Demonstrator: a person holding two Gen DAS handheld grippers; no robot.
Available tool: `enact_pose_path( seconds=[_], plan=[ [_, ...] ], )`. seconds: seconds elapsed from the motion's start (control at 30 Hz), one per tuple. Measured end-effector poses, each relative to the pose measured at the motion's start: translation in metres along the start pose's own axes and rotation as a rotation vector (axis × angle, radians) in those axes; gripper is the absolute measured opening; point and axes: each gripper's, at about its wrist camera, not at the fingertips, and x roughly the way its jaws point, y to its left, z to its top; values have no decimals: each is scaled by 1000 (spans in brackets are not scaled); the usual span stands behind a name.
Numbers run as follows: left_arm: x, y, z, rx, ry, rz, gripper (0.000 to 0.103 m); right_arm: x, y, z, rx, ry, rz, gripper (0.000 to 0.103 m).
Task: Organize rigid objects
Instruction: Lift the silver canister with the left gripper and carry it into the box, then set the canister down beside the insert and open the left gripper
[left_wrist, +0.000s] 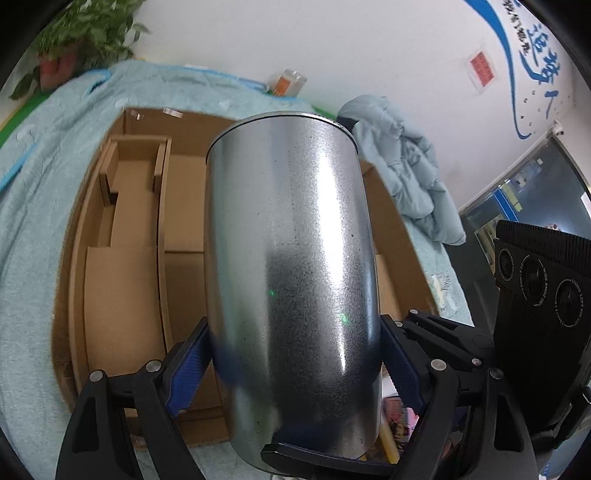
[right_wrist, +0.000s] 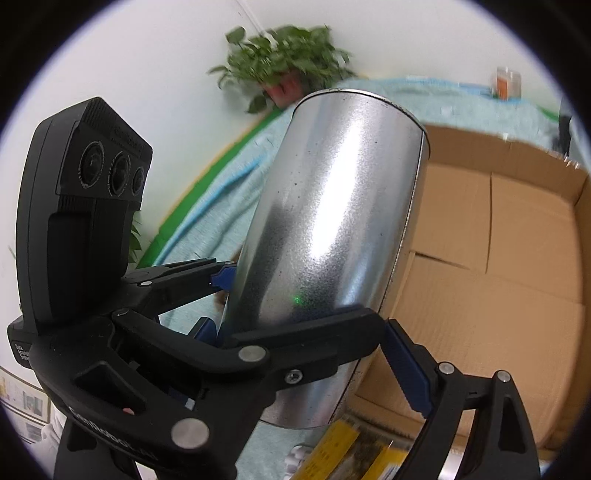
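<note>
Left wrist view. We record 1 silver metal can (left_wrist: 291, 266), tall and cylindrical, held off the surface. Our left gripper (left_wrist: 295, 365) grips it low on the body, its 2 blue pads (left_wrist: 190, 369) pressed on opposite sides, jaws set wide to the can's width. A black finger of our right gripper (left_wrist: 317, 456) crosses the can's lower end. Behind the can lies 1 open cardboard box (left_wrist: 122, 266) with inner dividers, resting on a light blue cloth (left_wrist: 44, 177). Further items: 1 crumpled blue garment (left_wrist: 410, 173), 1 potted plant (left_wrist: 85, 37), 1 clear jar with orange label (left_wrist: 290, 83) by the wall.

Right wrist view. The same can (right_wrist: 332, 206) tilts up and away over the box edge (right_wrist: 495, 258). Our right gripper (right_wrist: 295, 347) stands with jaws wide, 1 blue pad (right_wrist: 406, 369) at the can's right side; we cannot tell whether it presses. The left gripper (right_wrist: 221, 295) clamps the can from the left side of the view. The plant (right_wrist: 284, 70) stands at the back.
</note>
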Motion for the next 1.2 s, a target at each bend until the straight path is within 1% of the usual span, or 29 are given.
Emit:
enact_pose_path(
  seconds=[0.1, 0.17, 0.2, 0.3, 0.43, 0.67, 0.73, 0.77, 0.83, 0.87, 0.9, 0.93, 1.03, 1.1, 1.17, 1.2],
  plan=[
    [25, 16, 0, -27, 45, 11, 84, 21, -14, 0, 30, 50, 12, 90],
    [42, 24, 0, -37, 81, 26, 83, 33, -19, -2, 50, 89, 7, 89],
    [46, 25, -1, -37, 86, 34, 83, 40, -21, -3, 62, 113, -1, 88],
    [49, 22, 1, -5, 70, 96, 83, 50, -20, -4, 57, 141, -13, 86],
    [52, 27, 1, 3, 83, 114, 83, 63, -29, -6, 112, 192, 23, 86],
    [51, 23, 1, -16, 76, 124, 83, 66, -40, -9, 164, 196, 56, 86],
    [45, 24, -1, -15, 60, 142, 81, 67, -39, -12, 180, 214, 61, 86],
    [38, 24, -2, -4, 38, 160, 79, 69, -40, -14, 194, 231, 58, 86],
    [25, 21, -1, 3, -9, 194, 79, 72, -40, -10, 187, 247, 30, 85],
    [20, 21, 0, -1, -23, 198, 79, 73, -42, -11, 198, 245, 21, 86],
    [15, 21, 0, -6, -35, 197, 79, 75, -45, -11, 215, 253, 36, 86],
    [11, 21, 0, -7, -44, 202, 79, 76, -46, -9, 223, 252, 48, 86],
    [-2, 19, -4, 12, -73, 237, 79, 79, -41, -10, 216, 258, 43, 88],
    [-14, 24, -11, 14, -89, 240, 79, 79, -36, -12, 201, 247, 34, 88],
    [-27, 25, -19, 11, -123, 241, 79, 70, -37, -15, 188, 231, 39, 88],
    [-36, 25, -26, 19, -150, 252, 79, 61, -32, -18, 159, 219, 40, 88]
  ],
)
